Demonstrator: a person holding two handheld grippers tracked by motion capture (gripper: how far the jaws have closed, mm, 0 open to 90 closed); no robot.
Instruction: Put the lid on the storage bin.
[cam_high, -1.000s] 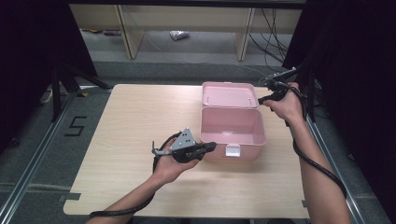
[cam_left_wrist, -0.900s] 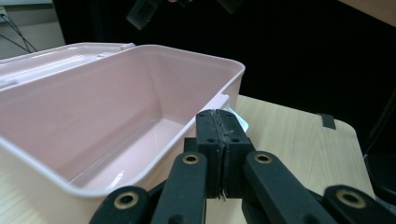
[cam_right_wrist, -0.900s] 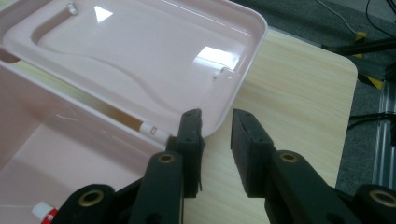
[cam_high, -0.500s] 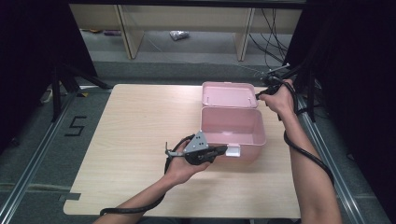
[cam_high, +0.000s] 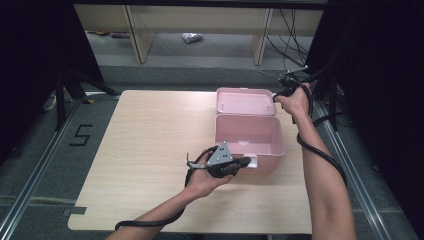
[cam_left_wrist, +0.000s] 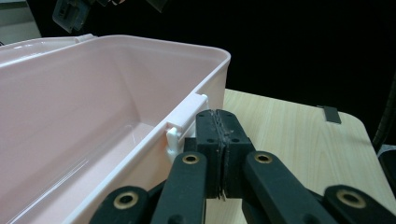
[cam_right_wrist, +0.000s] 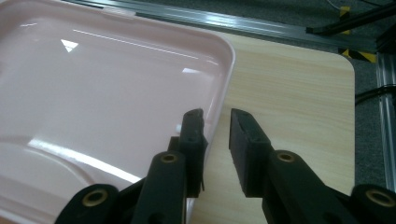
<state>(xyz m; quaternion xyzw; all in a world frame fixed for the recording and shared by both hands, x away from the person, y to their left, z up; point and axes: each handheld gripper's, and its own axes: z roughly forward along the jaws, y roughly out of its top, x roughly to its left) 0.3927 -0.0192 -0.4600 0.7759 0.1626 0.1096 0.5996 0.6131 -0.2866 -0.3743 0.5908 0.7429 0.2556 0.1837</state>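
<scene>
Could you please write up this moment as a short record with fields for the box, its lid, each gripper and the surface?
Box: pink plastic box, open, nothing visible inside
Lid: pink hinged lid, swung back behind the box
Left gripper: jaws shut, nothing between them, tips beside the white front latch
Right gripper: jaws apart around the lid's rim edge, not seen pressing on it
Surface: light wooden table

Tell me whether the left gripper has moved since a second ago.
Yes. In the high view the left gripper has slid down the picture along the pink box's front wall, towards the table's near edge.
</scene>
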